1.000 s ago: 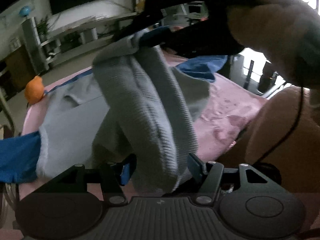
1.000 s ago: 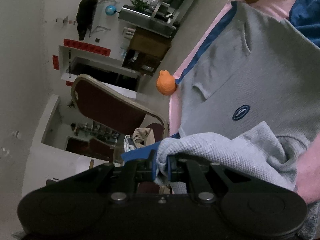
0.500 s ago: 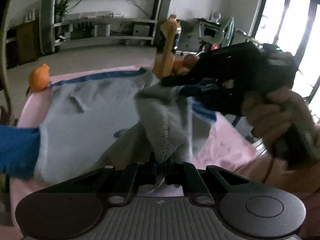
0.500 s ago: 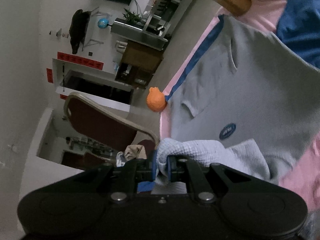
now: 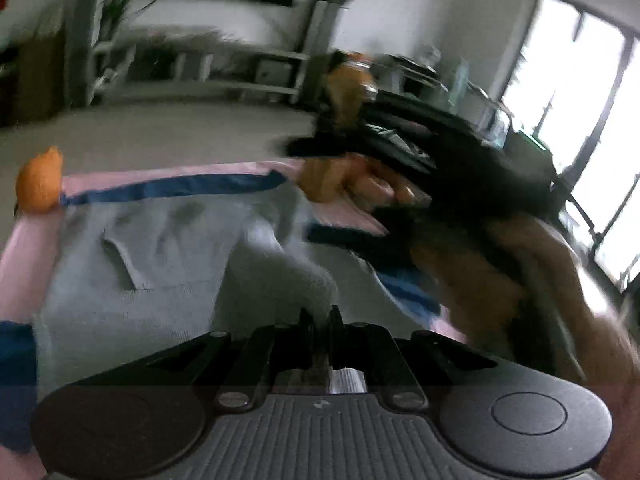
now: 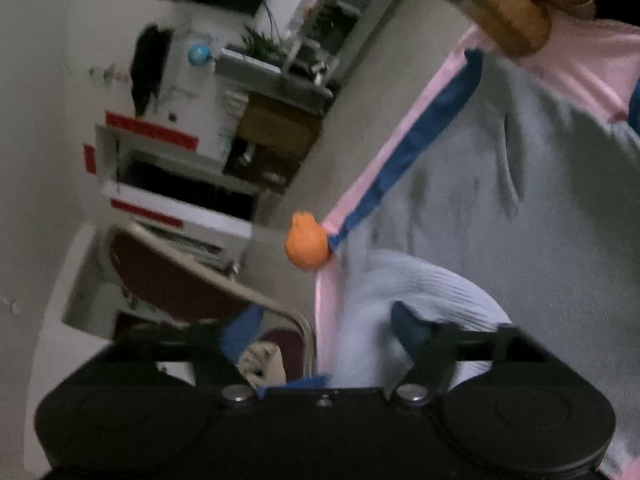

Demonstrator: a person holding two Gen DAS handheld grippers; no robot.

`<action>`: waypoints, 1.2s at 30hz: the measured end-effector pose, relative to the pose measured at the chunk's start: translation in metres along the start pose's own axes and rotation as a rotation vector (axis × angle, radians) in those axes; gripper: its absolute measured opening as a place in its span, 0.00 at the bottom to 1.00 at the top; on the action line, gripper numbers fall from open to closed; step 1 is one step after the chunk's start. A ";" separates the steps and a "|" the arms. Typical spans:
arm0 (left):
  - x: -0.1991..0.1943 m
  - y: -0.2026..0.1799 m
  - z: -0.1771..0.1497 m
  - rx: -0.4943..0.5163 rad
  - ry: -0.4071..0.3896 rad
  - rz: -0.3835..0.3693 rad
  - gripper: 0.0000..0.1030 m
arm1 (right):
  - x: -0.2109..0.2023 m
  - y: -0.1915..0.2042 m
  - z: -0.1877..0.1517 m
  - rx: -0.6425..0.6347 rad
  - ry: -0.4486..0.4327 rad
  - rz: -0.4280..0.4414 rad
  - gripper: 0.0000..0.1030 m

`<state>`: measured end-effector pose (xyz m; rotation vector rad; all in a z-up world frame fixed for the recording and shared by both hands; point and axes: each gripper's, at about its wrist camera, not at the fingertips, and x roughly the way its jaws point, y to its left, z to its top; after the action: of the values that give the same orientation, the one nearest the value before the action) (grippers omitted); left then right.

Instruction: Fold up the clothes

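Note:
A grey knit sweater with blue trim lies spread on a pink cover. My left gripper is shut on a raised fold of the sweater at its near edge. In the right wrist view the sweater fills the right side. My right gripper is open, its blue pads wide apart, and the ribbed sleeve lies loose between them. A person's hand holds the right gripper's black body, blurred, at the right of the left wrist view.
An orange ball sits at the cover's far left corner, also the orange ball in the right wrist view. A wooden post stands at the far edge. A dark red chair is beside the table. Shelves line the back wall.
My right gripper has opened and let go of the ribbed sleeve. The left gripper closed on the fold one second ago and now holds it lower, near the sweater's body.

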<state>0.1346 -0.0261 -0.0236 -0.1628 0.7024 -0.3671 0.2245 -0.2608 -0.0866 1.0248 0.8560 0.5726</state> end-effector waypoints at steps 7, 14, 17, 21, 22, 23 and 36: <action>0.019 0.012 0.038 -0.116 -0.023 -0.178 0.35 | -0.036 -0.033 0.023 0.038 -0.114 -0.061 0.78; -0.032 0.024 -0.013 0.038 -0.100 -0.020 0.45 | -0.055 -0.042 0.017 -0.031 -0.071 -0.214 0.78; 0.004 0.032 -0.044 0.108 -0.031 0.203 0.42 | -0.039 -0.049 0.001 -0.067 0.020 -0.310 0.78; 0.040 0.057 -0.049 0.042 0.068 0.290 0.43 | 0.010 -0.051 -0.033 -0.176 0.174 -0.410 0.77; 0.047 0.066 -0.046 0.005 0.093 0.284 0.47 | 0.020 -0.048 -0.039 -0.219 0.186 -0.439 0.77; 0.055 0.074 -0.042 -0.032 0.119 0.278 0.49 | 0.026 -0.045 -0.042 -0.253 0.183 -0.465 0.77; 0.137 0.098 -0.023 -0.038 0.216 0.128 0.12 | 0.057 -0.035 -0.023 -0.335 0.007 -0.561 0.58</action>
<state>0.2432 0.0116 -0.1493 -0.1144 0.9291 -0.2508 0.2380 -0.2208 -0.1438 0.4458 0.9651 0.2270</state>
